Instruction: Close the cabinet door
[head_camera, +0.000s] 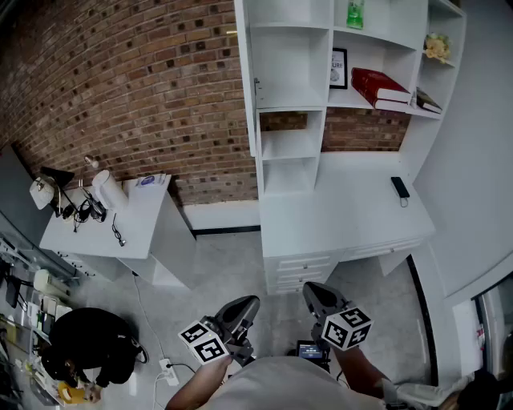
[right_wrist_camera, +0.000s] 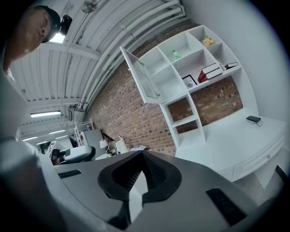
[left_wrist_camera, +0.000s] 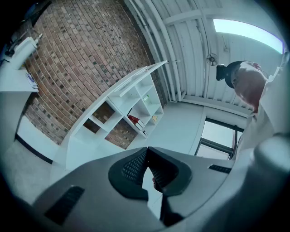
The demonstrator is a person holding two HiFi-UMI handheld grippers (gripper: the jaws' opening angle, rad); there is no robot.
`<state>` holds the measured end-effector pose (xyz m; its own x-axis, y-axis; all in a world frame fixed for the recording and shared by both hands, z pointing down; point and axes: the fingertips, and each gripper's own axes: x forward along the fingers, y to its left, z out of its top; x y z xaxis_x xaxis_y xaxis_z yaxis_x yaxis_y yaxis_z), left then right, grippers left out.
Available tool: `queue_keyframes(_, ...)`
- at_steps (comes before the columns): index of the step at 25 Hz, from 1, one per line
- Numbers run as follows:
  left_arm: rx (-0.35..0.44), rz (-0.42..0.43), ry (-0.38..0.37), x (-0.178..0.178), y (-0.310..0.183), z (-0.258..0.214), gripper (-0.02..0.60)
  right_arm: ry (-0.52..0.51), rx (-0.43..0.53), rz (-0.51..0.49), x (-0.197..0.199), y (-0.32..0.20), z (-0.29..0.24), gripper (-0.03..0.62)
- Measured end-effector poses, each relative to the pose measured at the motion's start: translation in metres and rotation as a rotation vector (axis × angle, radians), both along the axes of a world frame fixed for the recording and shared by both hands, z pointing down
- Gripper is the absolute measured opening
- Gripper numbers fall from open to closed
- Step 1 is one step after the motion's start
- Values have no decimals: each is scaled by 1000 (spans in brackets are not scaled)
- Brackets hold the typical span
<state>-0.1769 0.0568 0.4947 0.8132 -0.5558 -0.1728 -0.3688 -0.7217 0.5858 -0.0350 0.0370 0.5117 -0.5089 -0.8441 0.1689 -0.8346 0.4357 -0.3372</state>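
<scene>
The white cabinet door [head_camera: 245,80] stands open, swung out from the upper left compartment of the white shelf unit [head_camera: 292,80]; in the head view I see it edge-on. In the right gripper view the door [right_wrist_camera: 139,78] hangs open with a small handle on its inner edge. It shows as a slanted panel [left_wrist_camera: 141,76] in the left gripper view. Both grippers are low and well short of the unit, over the floor. My left gripper [head_camera: 247,304] [left_wrist_camera: 147,148] is shut with nothing in it. My right gripper [head_camera: 314,291] [right_wrist_camera: 142,153] has its tips together, also with nothing in it.
A white desk top [head_camera: 337,200] with drawers [head_camera: 304,268] lies under the shelves, with a black device [head_camera: 400,189] on it. Red books [head_camera: 381,86], a framed picture [head_camera: 338,68] and a green bottle [head_camera: 354,14] sit on shelves. A side table [head_camera: 104,228] and a black chair [head_camera: 88,344] stand at the left.
</scene>
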Motion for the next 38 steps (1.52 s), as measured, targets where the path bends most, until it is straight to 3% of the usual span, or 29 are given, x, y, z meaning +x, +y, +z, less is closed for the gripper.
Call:
queue_keyframes(10,4,8,1,9,-4,-4,8,15,3,1,9,-1,-3,28)
queue_keyframes(17,-4,16,4,23,-6,-2,8,93,47,36,26,-5,-2,30)
queue_keyframes(28,-7,12,-6,56,-13,1,8,73,70,34,61,-15,-3,32)
queue_keyframes(38,18,-32,-16,82,-24,-3,8,60,71,-31,86,-27,-3,31)
